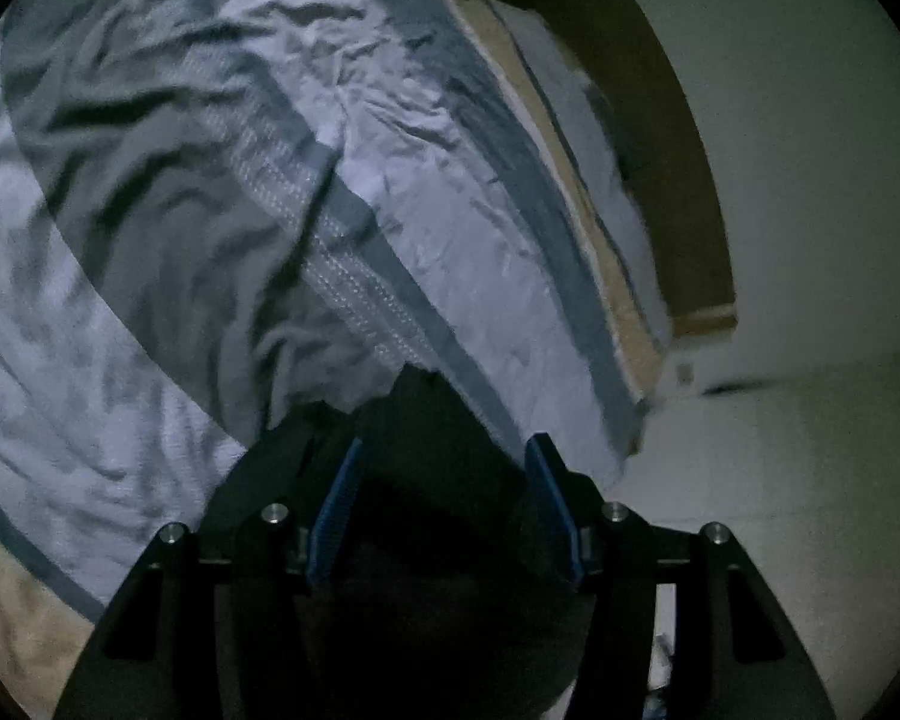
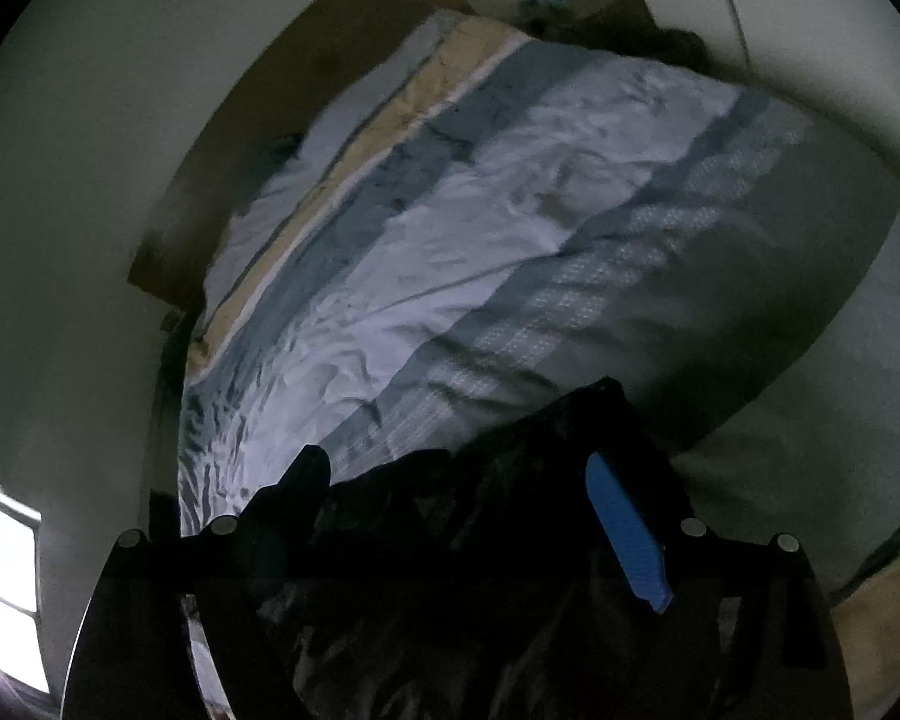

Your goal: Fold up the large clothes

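while the left wrist view looks across the bed toward a pale wall (image 1: 810, 180) at 3 o'clock, only the right wrist view catches the bright window (image 2: 0, 570) at 8 o'clock and some blurred clutter at 1 o'clock beyond the bed's far end.

the dark, crumpled, slightly shiny garment (image 2: 480, 540) bunches up close under both cameras, at 6 o'clock in each view, lying over the near end of the wrinkled white and grey-blue striped bedspread (image 1: 420, 210). its folds are too dark to tell what kind of clothing it is.

the left gripper (image 1: 444, 468) has its blue-padded fingers apart, dark cloth rising between them; i cannot tell whether the pads press on it. the right gripper (image 2: 468, 480) stands wide, one blue pad (image 2: 630, 534) bare, the cloth lying loose between the fingers rather than pinched.

the tan mattress edge (image 1: 618, 300) runs from 12 toward 4 o'clock in the left view, with a brown board (image 1: 678, 192) just beyond it. most of the bedspread ahead lies open.
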Motion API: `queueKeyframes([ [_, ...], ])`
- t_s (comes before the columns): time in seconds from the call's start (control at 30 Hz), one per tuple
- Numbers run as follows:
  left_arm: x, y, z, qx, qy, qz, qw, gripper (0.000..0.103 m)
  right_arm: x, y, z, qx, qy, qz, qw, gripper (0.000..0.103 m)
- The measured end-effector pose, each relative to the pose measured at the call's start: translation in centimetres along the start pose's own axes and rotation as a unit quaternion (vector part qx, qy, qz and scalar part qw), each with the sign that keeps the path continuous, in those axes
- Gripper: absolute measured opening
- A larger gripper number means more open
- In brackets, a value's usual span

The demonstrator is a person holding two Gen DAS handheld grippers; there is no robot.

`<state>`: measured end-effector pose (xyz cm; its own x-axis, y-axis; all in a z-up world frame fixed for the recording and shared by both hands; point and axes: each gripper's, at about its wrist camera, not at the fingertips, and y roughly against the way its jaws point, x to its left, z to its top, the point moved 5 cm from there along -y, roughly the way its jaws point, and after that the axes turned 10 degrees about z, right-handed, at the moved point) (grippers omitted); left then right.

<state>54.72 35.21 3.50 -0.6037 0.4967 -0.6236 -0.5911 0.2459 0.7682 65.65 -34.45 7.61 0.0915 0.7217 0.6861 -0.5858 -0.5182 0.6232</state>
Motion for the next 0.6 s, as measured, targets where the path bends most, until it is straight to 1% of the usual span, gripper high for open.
queueKeyframes([
  [0.1, -0.8, 0.2, -2.0, 0.004, -0.054, 0.026, 0.9982, 0.054, 1.0, 0.1, -1.9, 0.011, 0.027, -0.002, 1.0, 0.087],
  [0.17, -1.3, 0.1, -3.8, 0.004, -0.089, 0.045, 0.995, 0.054, 1.8, 0.0, -3.7, 0.024, 0.05, -0.004, 0.998, 0.087],
  [0.23, -1.7, -0.1, -5.9, 0.003, -0.119, 0.059, 0.9912, 0.054, 2.5, -0.4, -5.7, 0.04, 0.074, -0.007, 0.996, 0.087],
  [0.33, -2.4, -0.7, -9.0, -0.007, -0.164, 0.082, 0.983, 0.054, 3.9, -0.7, -8.5, 0.055, 0.109, -0.009, 0.993, 0.087],
  [0.37, -2.9, -1.0, -10.4, -0.009, -0.186, 0.087, 0.9787, 0.054, 4.4, -0.9, -9.4, 0.059, 0.12, -0.008, 0.991, 0.087],
  [0.43, -3.7, -1.6, -12.4, -0.007, -0.213, 0.094, 0.9724, 0.054, 5.4, -1.1, -11.0, 0.066, 0.141, -0.006, 0.988, 0.087],
  [0.47, -4.3, -2.0, -13.7, -0.003, -0.233, 0.096, 0.9676, 0.054, 5.7, -1.2, -11.6, 0.067, 0.148, -0.006, 0.987, 0.087],
  [0.5, -4.9, -2.3, -14.8, -0.001, -0.252, 0.099, 0.9625, 0.054, 6.3, -1.4, -12.6, 0.07, 0.16, -0.006, 0.985, 0.087],
  [0.57, -6.6, -3.1, -17.3, -0.001, -0.299, 0.104, 0.9486, 0.054, 7.0, -1.7, -13.7, 0.072, 0.175, -0.007, 0.982, 0.089],
  [0.6, -7.2, -3.4, -18.2, -0.002, -0.313, 0.104, 0.9442, 0.054, 7.5, -1.9, -14.6, 0.073, 0.186, -0.007, 0.98, 0.09],
])
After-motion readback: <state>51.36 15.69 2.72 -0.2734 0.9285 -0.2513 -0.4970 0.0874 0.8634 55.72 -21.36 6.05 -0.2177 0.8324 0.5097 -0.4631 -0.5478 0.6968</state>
